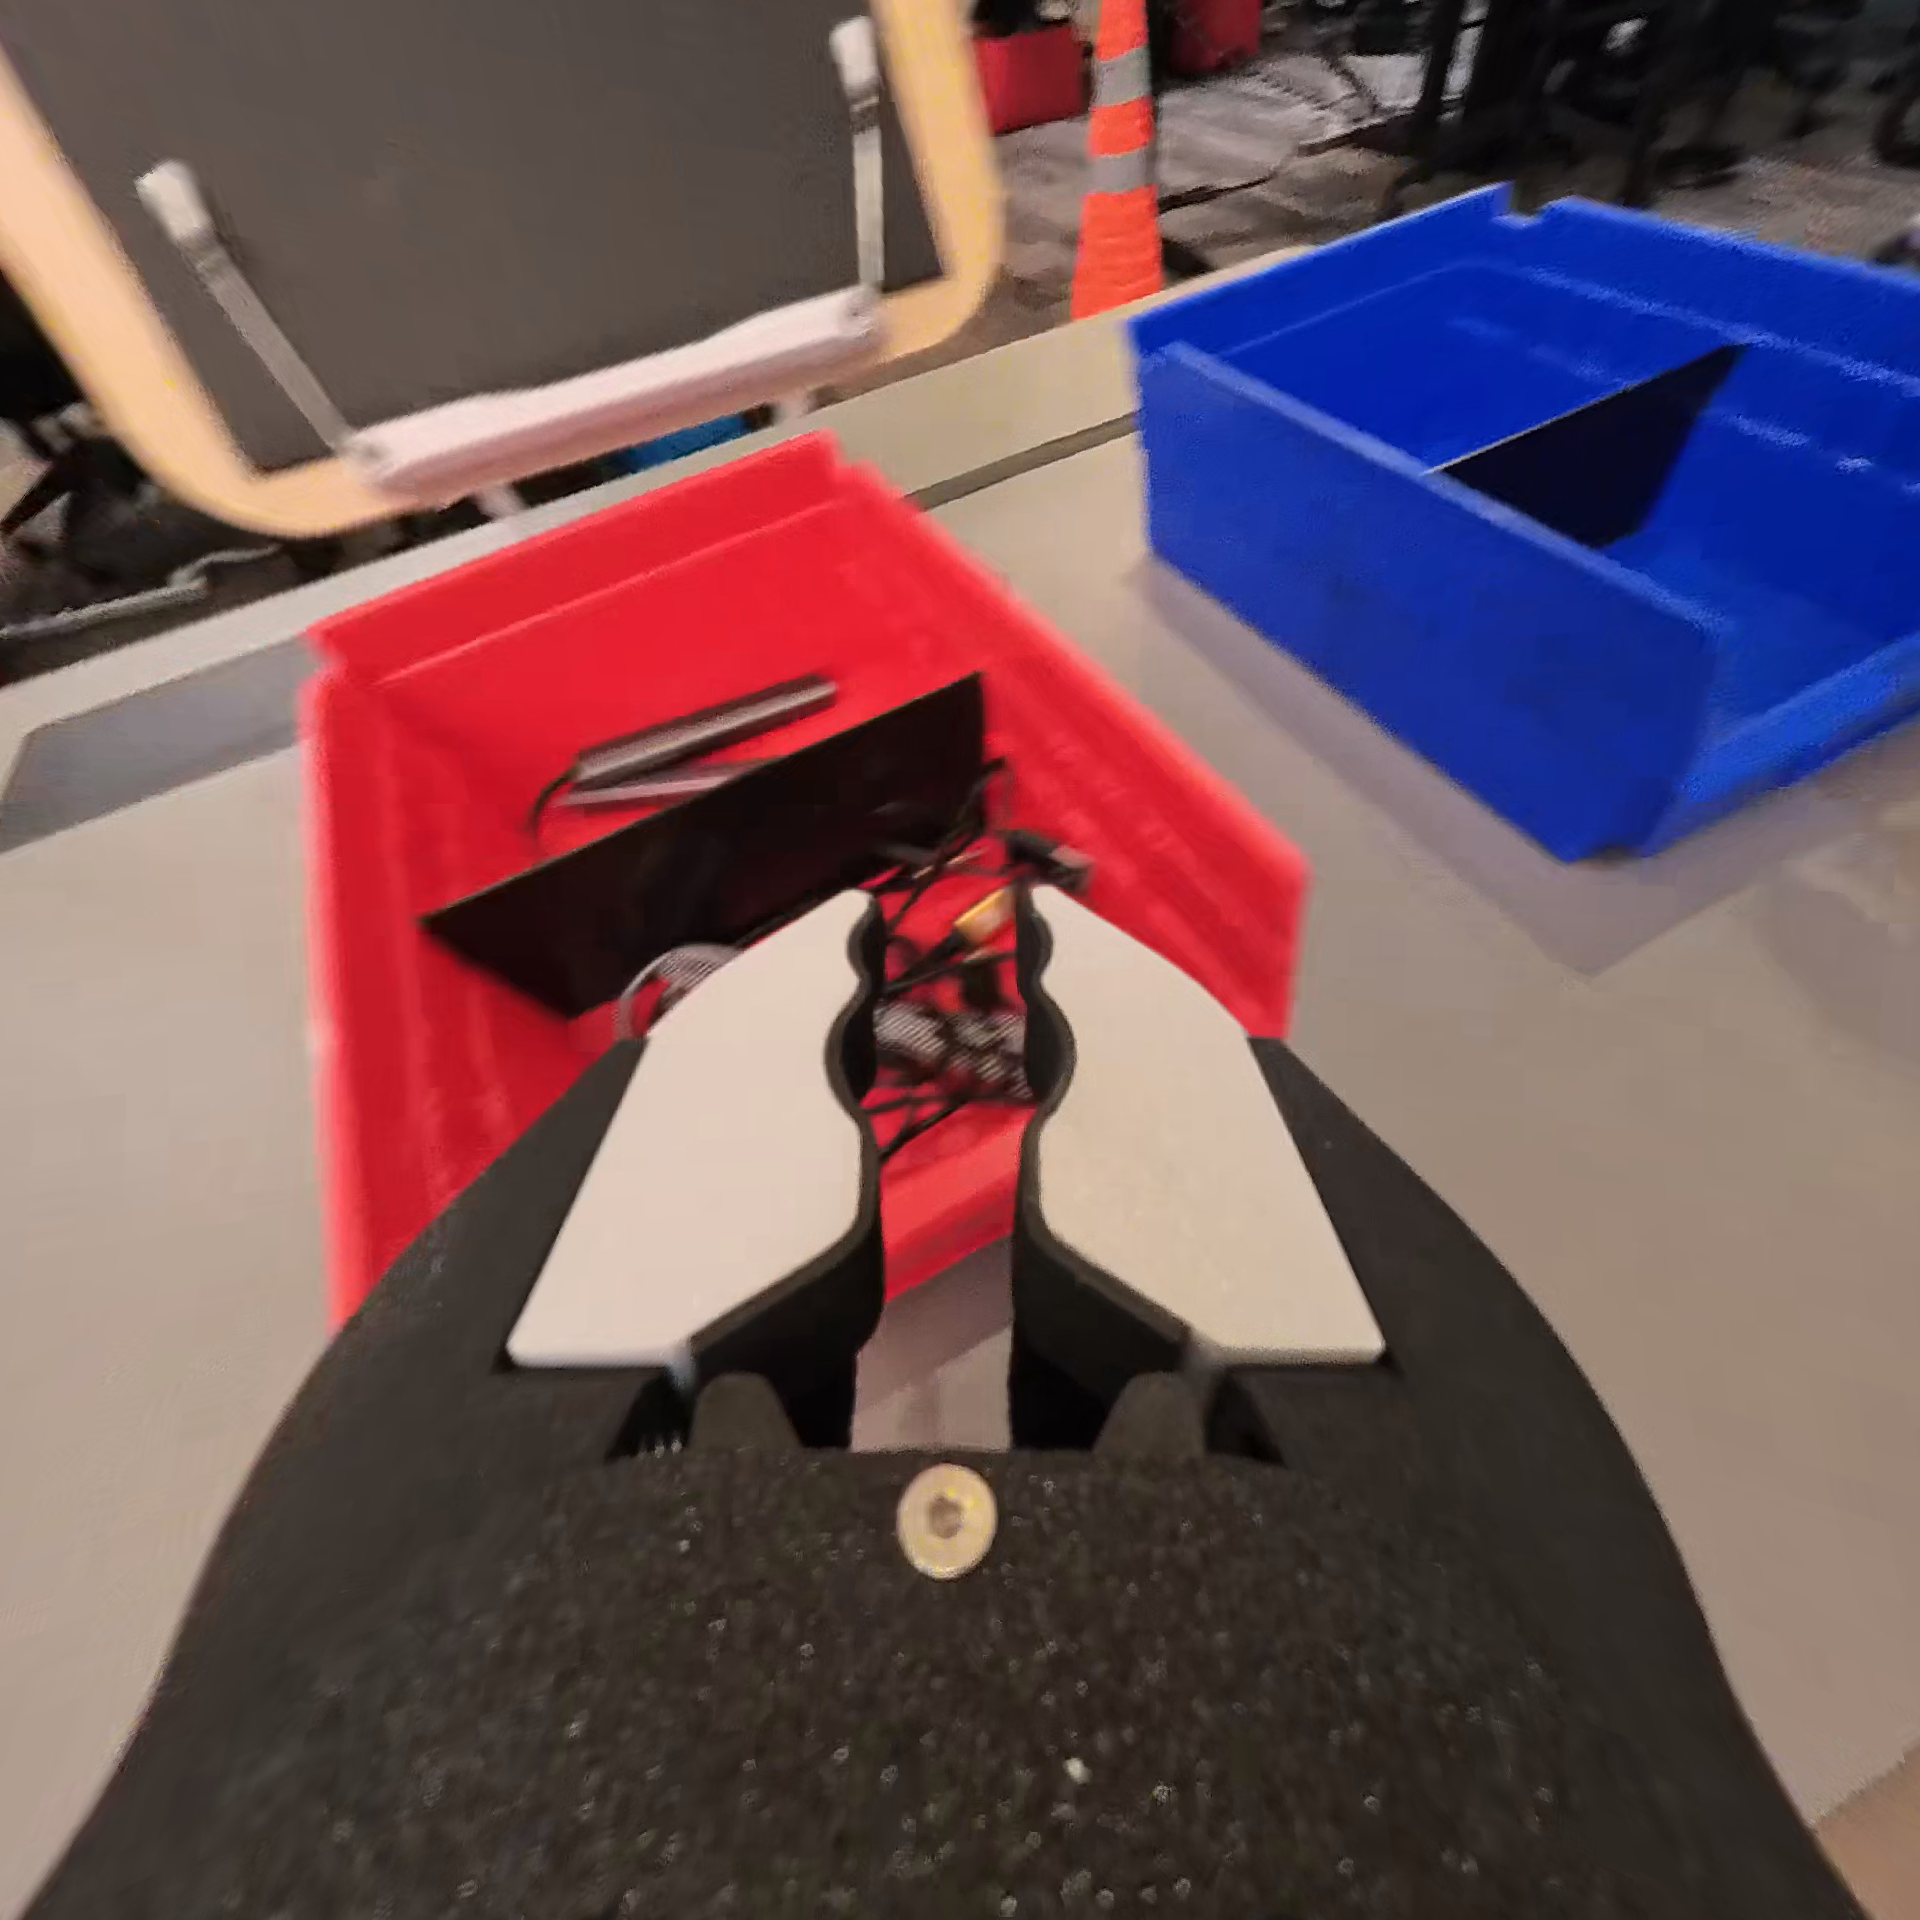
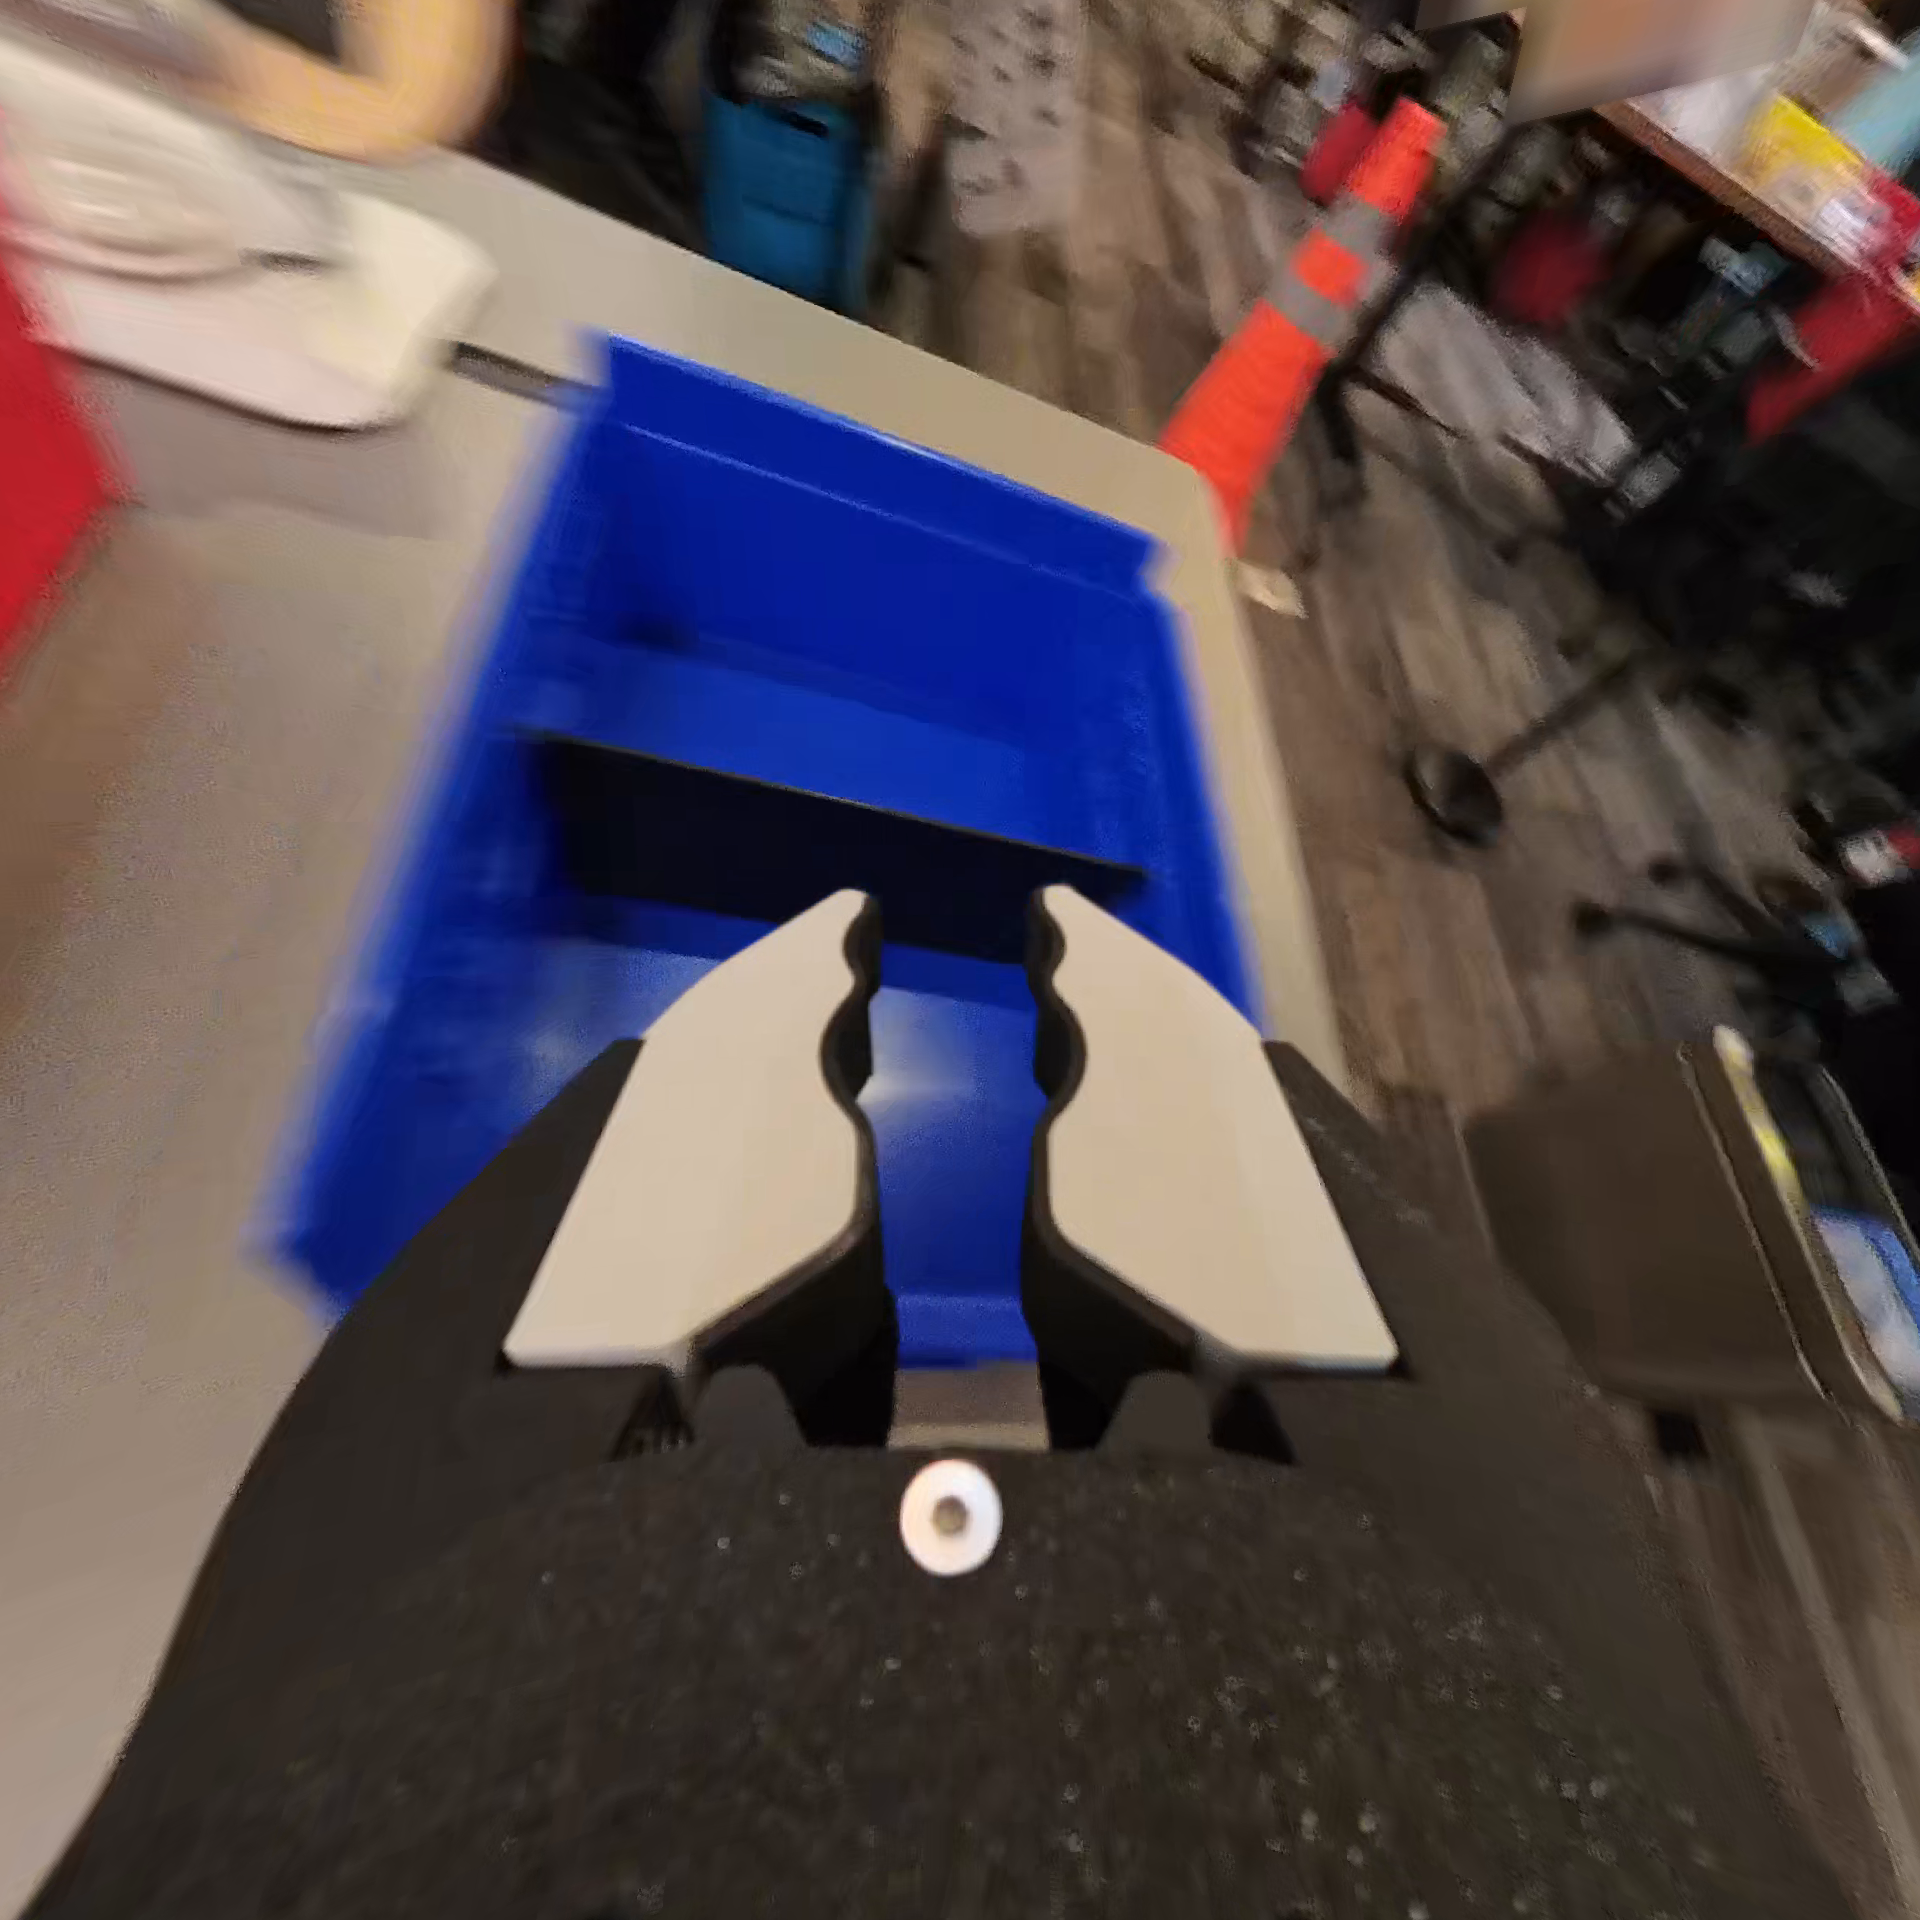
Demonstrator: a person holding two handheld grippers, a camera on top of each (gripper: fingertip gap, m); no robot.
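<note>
Left tool (image 1: 951, 914) hangs with its jaws parted and empty, over the near end of the red plastic bin (image 1: 416, 935), where tangled black cables (image 1: 956, 1039) lie behind a black divider (image 1: 707, 862). Right tool (image 2: 954, 909), gaping and empty too, hovers over the blue plastic bin (image 2: 727, 582) on the grey counter (image 2: 208, 831). Orange traffic cone (image 2: 1278, 343) at two o'clock.

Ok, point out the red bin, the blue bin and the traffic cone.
red bin (image 1: 436, 1039): left wrist view, on its left side wall.
blue bin (image 2: 436, 987): right wrist view, on its left wall.
traffic cone (image 1: 1120, 177): left wrist view, on its orange body, beyond the table.
</note>
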